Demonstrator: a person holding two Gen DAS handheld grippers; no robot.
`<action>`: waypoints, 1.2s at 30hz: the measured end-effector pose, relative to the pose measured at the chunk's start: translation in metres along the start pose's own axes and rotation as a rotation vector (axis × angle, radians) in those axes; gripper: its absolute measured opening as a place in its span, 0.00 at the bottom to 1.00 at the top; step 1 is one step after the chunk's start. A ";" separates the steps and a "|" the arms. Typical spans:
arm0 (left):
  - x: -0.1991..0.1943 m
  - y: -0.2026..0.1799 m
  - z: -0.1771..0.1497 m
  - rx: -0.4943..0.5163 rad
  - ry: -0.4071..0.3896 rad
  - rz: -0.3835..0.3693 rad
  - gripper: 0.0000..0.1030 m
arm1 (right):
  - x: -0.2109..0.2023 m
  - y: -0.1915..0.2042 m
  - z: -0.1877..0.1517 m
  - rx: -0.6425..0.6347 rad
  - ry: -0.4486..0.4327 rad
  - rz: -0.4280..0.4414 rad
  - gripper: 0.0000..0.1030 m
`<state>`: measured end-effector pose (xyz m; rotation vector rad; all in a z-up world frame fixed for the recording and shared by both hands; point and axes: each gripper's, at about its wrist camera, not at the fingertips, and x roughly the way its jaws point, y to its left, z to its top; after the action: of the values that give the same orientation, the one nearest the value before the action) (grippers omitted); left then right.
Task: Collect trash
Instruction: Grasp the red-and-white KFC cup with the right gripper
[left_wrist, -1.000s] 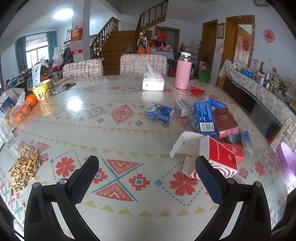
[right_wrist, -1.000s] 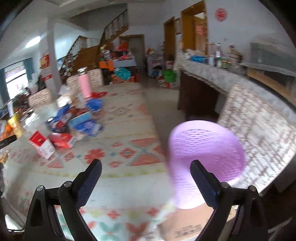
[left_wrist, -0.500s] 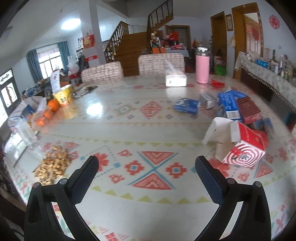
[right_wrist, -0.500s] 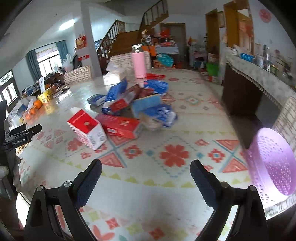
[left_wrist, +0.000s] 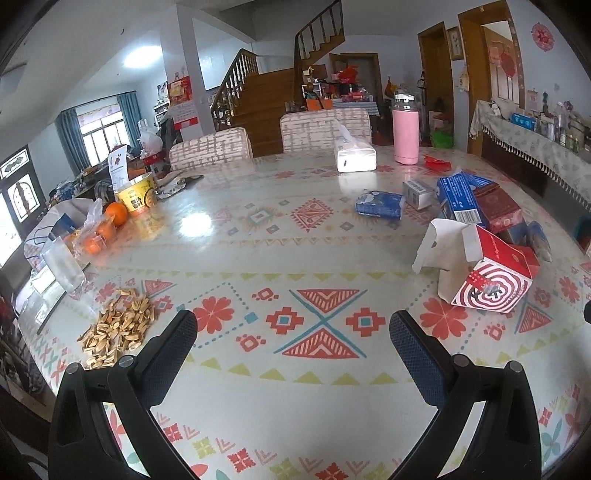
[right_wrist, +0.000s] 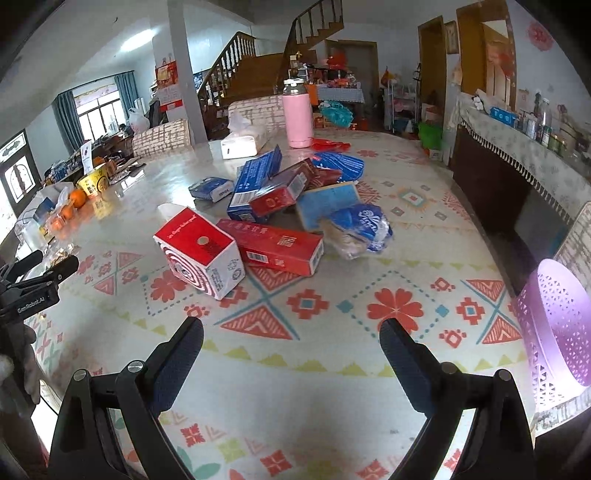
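Note:
A heap of empty boxes and wrappers lies on the patterned table (right_wrist: 295, 387). Nearest is a red and white spiral box (right_wrist: 199, 253), also in the left wrist view (left_wrist: 487, 280) at the right. Behind it lie a long red carton (right_wrist: 271, 245), a blue box (right_wrist: 253, 182) and a crumpled blue wrapper (right_wrist: 364, 229). A purple mesh bin (right_wrist: 557, 328) stands at the table's right edge. A pile of seed shells (left_wrist: 118, 326) lies at the left. My left gripper (left_wrist: 293, 328) and right gripper (right_wrist: 291, 334) are both open and empty above the table's near part.
A pink flask (left_wrist: 405, 134) and a white tissue pack (left_wrist: 354, 157) stand at the far side. Oranges (left_wrist: 116, 214), a yellow noodle cup (left_wrist: 136, 195) and bags sit at the left edge. Chairs stand behind the table. A sideboard (right_wrist: 517, 173) runs along the right wall.
The right gripper has swung left from the purple bin to face the heap of boxes. The left gripper's view has shifted left, with the seed shells now nearer the fingers.

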<state>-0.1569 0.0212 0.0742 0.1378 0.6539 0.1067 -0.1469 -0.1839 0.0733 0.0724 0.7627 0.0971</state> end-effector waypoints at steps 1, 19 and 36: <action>0.000 0.001 -0.001 0.000 0.001 -0.001 1.00 | -0.001 0.003 0.000 -0.011 -0.007 -0.001 0.95; 0.005 0.025 -0.014 -0.069 0.026 -0.042 1.00 | 0.019 0.057 0.028 -0.130 0.028 0.052 0.95; 0.035 0.096 0.011 -0.055 0.021 -0.110 1.00 | 0.111 0.132 0.084 -0.492 0.155 -0.047 0.96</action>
<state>-0.1280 0.1201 0.0777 0.0475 0.6776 0.0205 -0.0168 -0.0432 0.0714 -0.4243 0.8763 0.2445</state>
